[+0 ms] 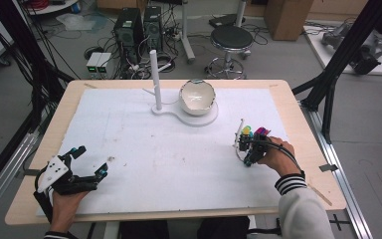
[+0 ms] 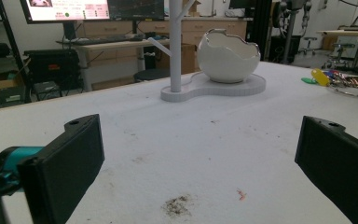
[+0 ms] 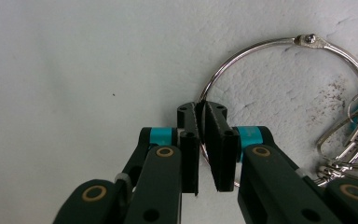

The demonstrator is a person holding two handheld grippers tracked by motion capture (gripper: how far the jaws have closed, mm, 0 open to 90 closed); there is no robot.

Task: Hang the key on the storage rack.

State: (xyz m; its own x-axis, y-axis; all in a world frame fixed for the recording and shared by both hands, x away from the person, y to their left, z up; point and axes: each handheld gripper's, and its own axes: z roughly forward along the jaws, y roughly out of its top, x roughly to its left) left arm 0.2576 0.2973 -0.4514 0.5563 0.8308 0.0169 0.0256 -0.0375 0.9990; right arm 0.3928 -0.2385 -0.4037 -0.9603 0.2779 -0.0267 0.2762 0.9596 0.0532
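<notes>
A large silver key ring (image 3: 279, 51) lies on the white table cover with keys and clips (image 3: 354, 140) bunched on its right side. My right gripper (image 3: 203, 112) points down at it, jaws shut on the ring's wire. From above, that gripper (image 1: 247, 158) sits at the table's right beside coloured key tags (image 1: 253, 132). My left gripper (image 1: 90, 159) rests at the front left, open, nothing between its jaws (image 2: 191, 154). A white stand (image 1: 156, 79) with pegs and a cracked-egg bowl (image 1: 197, 97) stands at the back centre.
The stand and bowl share one white base (image 1: 189, 117). The key bunch (image 2: 340, 79) shows far right in the left gripper view. Small dirt marks (image 2: 177, 205) spot the cover. A stool (image 1: 231, 40) and computer towers (image 1: 139, 30) stand beyond the table.
</notes>
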